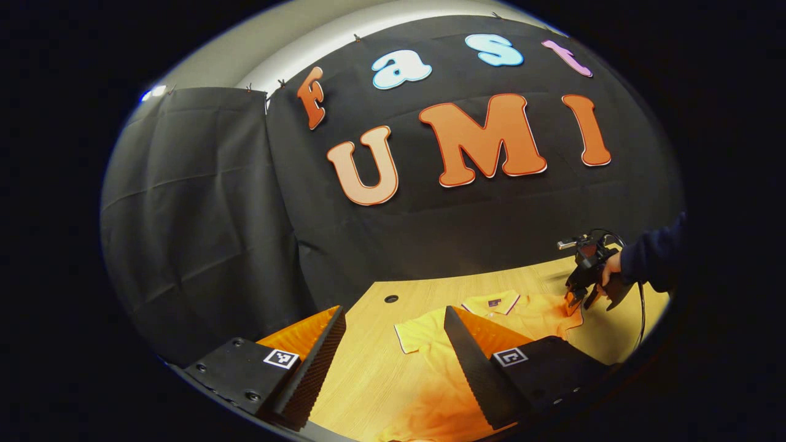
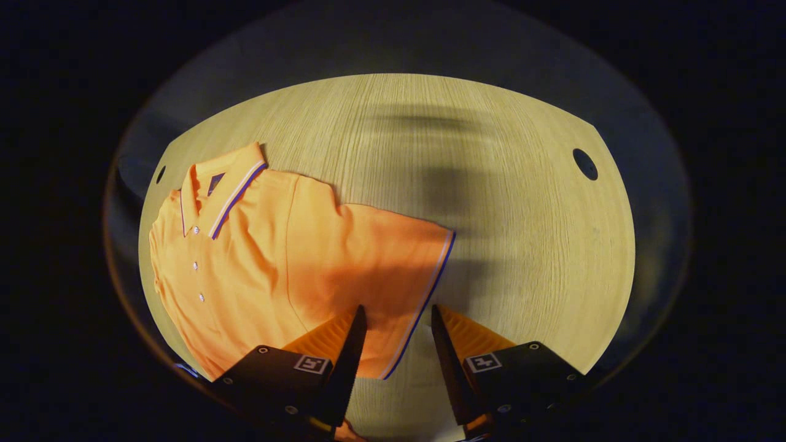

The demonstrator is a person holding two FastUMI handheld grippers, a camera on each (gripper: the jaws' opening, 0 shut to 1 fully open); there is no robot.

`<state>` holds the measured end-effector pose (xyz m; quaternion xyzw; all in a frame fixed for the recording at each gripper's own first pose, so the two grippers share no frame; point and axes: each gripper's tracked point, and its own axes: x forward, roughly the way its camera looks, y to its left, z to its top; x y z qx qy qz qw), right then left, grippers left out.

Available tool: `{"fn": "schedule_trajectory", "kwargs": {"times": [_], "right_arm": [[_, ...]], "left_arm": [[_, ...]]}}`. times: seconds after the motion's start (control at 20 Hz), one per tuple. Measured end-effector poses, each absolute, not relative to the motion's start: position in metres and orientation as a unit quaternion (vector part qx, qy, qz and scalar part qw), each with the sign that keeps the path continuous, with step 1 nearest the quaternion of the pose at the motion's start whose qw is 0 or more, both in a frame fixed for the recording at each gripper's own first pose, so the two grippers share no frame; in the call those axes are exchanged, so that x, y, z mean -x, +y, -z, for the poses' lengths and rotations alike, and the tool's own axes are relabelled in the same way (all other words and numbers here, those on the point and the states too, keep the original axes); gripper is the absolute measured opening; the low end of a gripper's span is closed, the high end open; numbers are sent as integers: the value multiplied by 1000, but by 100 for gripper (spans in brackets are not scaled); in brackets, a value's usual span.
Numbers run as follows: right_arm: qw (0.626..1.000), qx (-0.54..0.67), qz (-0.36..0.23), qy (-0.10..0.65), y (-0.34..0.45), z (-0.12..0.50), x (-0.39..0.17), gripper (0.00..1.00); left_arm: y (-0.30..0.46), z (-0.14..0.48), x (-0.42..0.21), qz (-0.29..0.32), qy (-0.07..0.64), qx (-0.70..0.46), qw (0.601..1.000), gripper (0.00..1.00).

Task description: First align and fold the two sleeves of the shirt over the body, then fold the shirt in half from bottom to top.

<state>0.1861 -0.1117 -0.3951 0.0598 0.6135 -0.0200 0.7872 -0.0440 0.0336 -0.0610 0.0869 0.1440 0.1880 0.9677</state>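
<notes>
Wooden table, orange shirt flat, both claws parted

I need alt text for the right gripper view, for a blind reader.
The open right gripper hovers over the striped cuff of a sleeve of an orange polo shirt, lying flat and unfolded on a wooden table.

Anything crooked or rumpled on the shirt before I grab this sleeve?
Nothing stands out. The shirt lies flat, face up on the table, collar neat, its sleeve spread out; the right gripper, jaws open, straddles the sleeve's hem.
</notes>
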Motion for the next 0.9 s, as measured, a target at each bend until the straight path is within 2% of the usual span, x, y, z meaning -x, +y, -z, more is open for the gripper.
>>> {"fn": "schedule_trajectory", "kwargs": {"times": [0.05,0.15,0.2,0.25,0.35,0.4,0.45,0.6,0.9], "right_arm": [[789,-58,16,612,-110,394,-187,61],[794,-65,14,605,-109,394,-193,41],[795,-73,3,603,-108,391,-193,18],[793,-109,-21,598,-99,388,-195,19],[803,-150,-34,576,-88,375,-206,6],[812,-151,-40,562,-87,369,-210,9],[818,-143,-45,556,-84,364,-214,6],[829,-129,-56,541,-76,342,-218,6],[831,-127,-80,536,-40,313,-224,6]], "left_arm": [[34,63,44,-188,146,-84,968,99],[34,66,42,-190,147,-80,967,99],[35,65,42,-191,148,-79,967,99],[37,65,41,-192,148,-77,967,99],[39,66,42,-196,149,-77,966,99],[42,66,41,-199,151,-77,965,99],[43,67,43,-201,151,-77,965,99],[46,72,42,-203,158,-73,963,99],[49,78,40,-209,170,-75,960,99]]}}
